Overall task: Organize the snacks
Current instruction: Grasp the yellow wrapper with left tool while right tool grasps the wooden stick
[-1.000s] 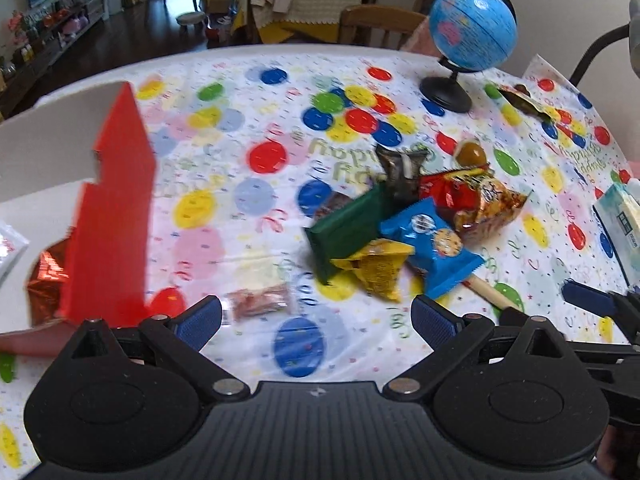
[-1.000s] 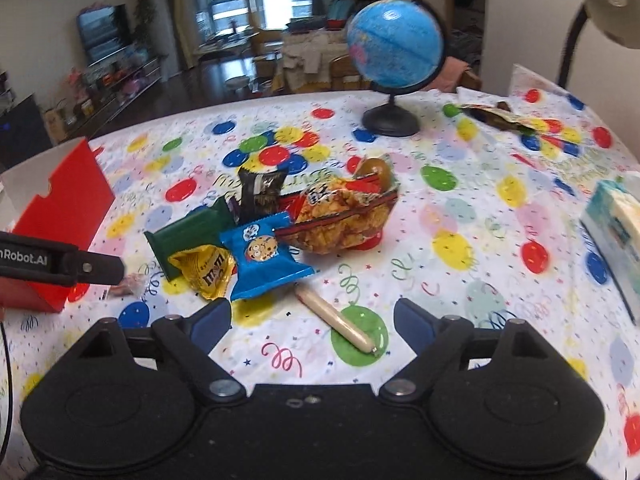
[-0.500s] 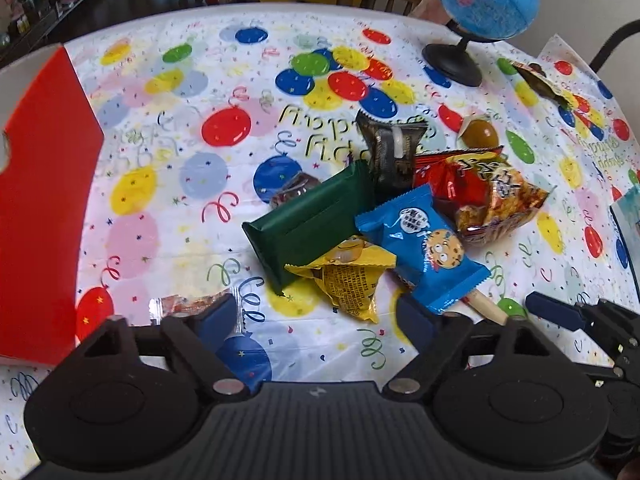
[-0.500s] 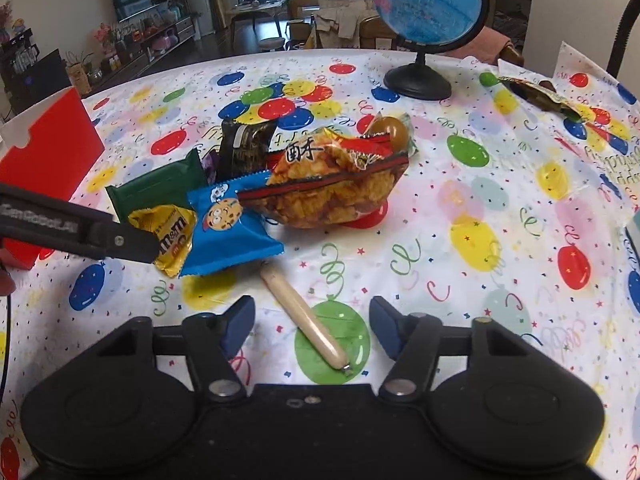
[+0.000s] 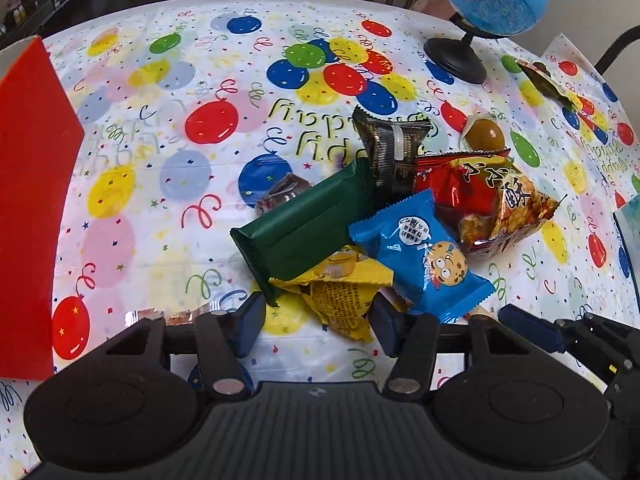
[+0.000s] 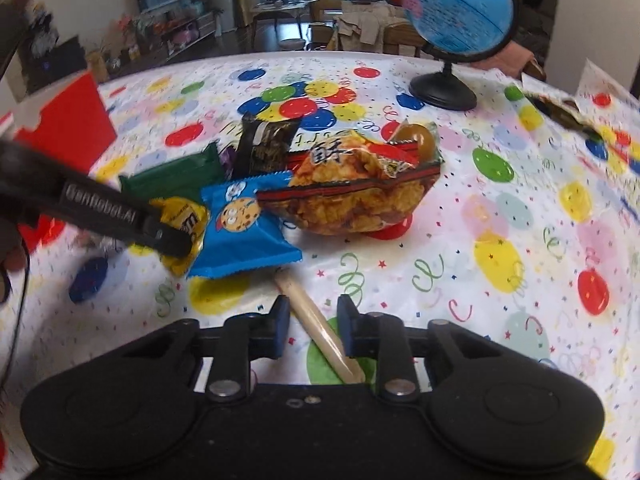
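The left claw (image 5: 316,320) is held open around the yellow pack (image 5: 340,296) at the pile's near edge on the bench (image 5: 160,208). The right claw (image 6: 312,330), also open, straddles the stick (image 6: 316,320). Each should be closed squarely before lifting, the neighbouring blue pack (image 5: 424,264) being left undisturbed.

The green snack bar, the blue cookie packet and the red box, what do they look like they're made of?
Green snack bar: matte plastic or foil film, judging by the crimped, serrated end seal.
Blue cookie packet: glossy printed plastic film, with soft highlights and zigzag-cut ends.
Red box: probably coated cardboard; the flat stiff panel has a crisp edge and a pale inner face.
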Demonstrator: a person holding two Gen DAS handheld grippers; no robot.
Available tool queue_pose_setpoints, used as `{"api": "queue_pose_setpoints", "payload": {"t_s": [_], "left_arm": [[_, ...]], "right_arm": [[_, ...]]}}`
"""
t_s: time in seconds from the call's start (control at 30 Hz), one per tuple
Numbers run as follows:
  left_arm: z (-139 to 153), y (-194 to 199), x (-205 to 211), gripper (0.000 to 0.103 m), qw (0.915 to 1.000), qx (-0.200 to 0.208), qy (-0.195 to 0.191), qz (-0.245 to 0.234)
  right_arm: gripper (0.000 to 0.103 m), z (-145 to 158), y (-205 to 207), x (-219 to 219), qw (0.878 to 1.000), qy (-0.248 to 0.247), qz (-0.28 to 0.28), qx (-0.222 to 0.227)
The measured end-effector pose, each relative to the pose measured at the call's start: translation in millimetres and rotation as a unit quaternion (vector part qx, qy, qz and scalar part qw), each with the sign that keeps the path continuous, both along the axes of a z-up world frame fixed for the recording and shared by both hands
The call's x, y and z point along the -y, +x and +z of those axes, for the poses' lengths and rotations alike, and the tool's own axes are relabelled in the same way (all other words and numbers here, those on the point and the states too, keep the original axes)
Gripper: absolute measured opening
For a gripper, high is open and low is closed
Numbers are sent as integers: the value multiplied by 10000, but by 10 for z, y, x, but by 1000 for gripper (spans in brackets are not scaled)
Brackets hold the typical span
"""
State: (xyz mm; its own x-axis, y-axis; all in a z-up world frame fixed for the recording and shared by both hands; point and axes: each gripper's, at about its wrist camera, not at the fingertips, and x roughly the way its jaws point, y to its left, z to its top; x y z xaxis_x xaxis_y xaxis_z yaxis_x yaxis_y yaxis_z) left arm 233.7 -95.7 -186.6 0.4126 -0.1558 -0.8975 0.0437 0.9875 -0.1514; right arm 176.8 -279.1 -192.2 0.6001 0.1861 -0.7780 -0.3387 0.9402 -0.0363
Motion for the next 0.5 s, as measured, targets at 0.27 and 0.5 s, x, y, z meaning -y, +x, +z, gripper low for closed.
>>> {"api": "queue_pose_setpoints", "payload": {"t_s": [0.27,0.5], "left_arm": [[9,-2,29,30,9998,46,-33,-165],[61,-111,-73,27,9998,32,-125,-150]], "right_arm": [[9,17,-65,-69,9999,-141,-63,26],[9,77,-178,19,9981,150,-596,-88]]}}
